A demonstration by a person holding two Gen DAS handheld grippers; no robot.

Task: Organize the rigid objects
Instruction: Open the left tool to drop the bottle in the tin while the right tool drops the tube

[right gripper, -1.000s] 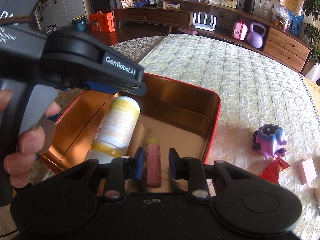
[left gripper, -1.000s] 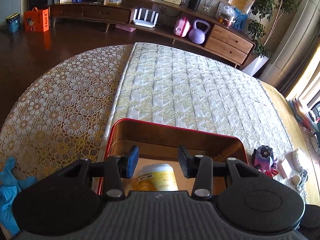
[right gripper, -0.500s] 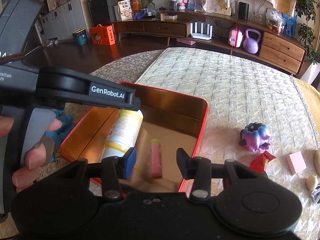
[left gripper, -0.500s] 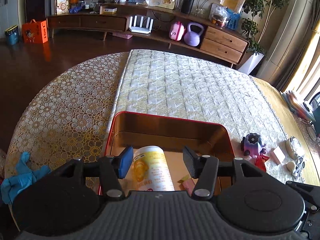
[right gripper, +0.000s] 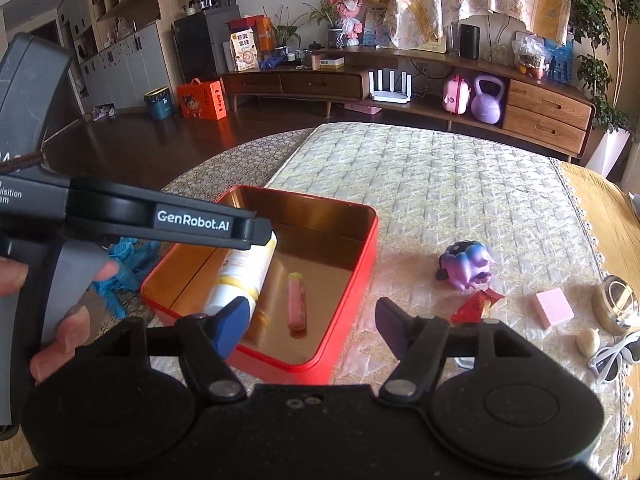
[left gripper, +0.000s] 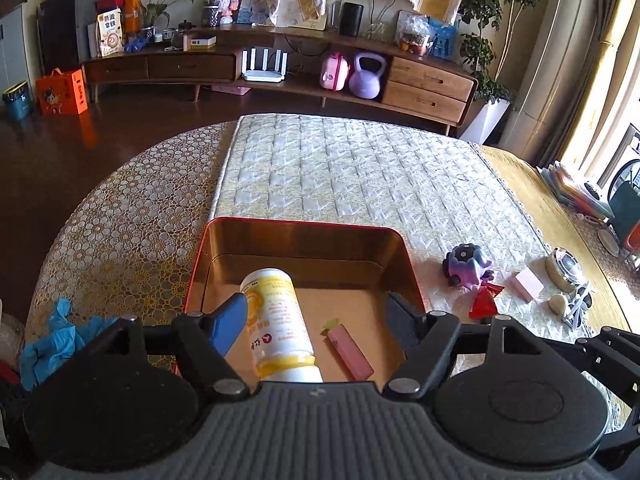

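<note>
The left gripper (left gripper: 316, 318) hangs over the near edge of the red tin (left gripper: 304, 227), its fingers (left gripper: 230, 322) spreading apart and clamped on nothing; the yellow-and-white bottle (left gripper: 278, 320) shows between them but lies free on the tin's golden floor, its base toward the far wall. Just right of the bottle, also in the tin, lies a slim pink stick (left gripper: 347, 346). The right gripper (right gripper: 310, 326) hovers above the tin's near corner with its fingers (right gripper: 230, 326) likewise opening and empty, the stick seen below the gap. A hand (right gripper: 60, 300) grips the left tool's handle at the left of the right wrist view. Beyond the tin to the right, on the quilted desk (right gripper: 440, 184), sit a purple toy (right gripper: 466, 266), a red wrapper (right gripper: 478, 304), a pink block (right gripper: 554, 307), a round gold case (right gripper: 616, 304) and white sunglasses (right gripper: 614, 356). A crumpled blue glove (left gripper: 56, 340) lies left of the tin.
</note>
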